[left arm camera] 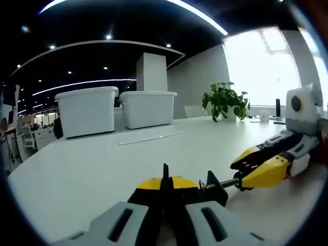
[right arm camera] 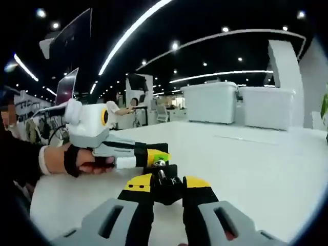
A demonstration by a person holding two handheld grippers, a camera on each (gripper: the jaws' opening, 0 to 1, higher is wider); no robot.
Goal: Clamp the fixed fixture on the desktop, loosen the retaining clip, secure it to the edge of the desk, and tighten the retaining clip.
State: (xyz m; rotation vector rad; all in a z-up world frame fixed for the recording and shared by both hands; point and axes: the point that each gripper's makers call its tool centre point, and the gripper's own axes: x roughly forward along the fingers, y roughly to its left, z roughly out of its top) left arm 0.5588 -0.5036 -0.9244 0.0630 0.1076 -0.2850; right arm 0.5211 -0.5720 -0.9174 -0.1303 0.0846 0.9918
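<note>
Black fixture (left arm camera: pixel 215 187) sat low centre on white table (left arm camera: pixel 102 169); left gripper (left arm camera: pixel 165 192) clamped on its body, right gripper (left arm camera: pixel 245 173) pinched its screw end. Step: loosening retaining clip. Next likely: back screw off.

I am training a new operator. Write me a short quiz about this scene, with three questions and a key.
1. True or false: the left gripper has its jaws wide open, away from the clamp fixture.
2. How many white storage bins stand on the desk? A one, B two, C four.
3. Fill in: near the window stands a potted ____.
Key: 1 false; 2 B; 3 plant.
</note>
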